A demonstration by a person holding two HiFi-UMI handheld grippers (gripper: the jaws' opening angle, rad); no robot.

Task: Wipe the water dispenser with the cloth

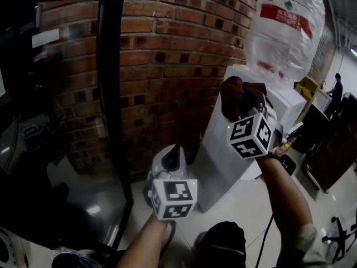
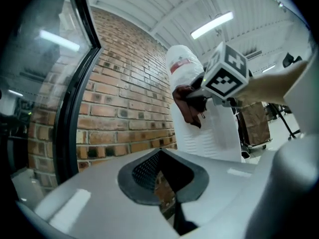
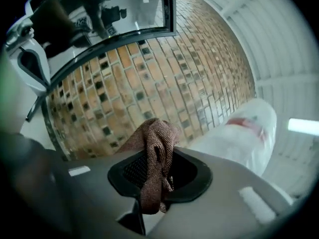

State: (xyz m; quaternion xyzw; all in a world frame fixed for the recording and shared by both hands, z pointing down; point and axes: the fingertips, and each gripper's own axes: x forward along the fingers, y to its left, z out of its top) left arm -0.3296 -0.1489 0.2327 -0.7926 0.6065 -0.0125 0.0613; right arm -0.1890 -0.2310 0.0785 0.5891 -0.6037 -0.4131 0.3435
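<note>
The white water dispenser stands against a brick wall with a big clear bottle on top. My right gripper is raised level beside the dispenser's upper left edge. It is shut on a reddish-brown cloth, which bunches between its jaws and hangs down from them. I cannot tell whether the cloth touches the dispenser. My left gripper is lower and to the left, in front of the dispenser's side. Its jaws are slightly apart, with only brick showing between them. Its view shows the right gripper, cloth and dispenser.
The brick wall runs behind the dispenser. A dark glass door with a black frame stands at the left. A person stands far off at the right, near yellow items and dark furniture. A cable lies on the pale floor.
</note>
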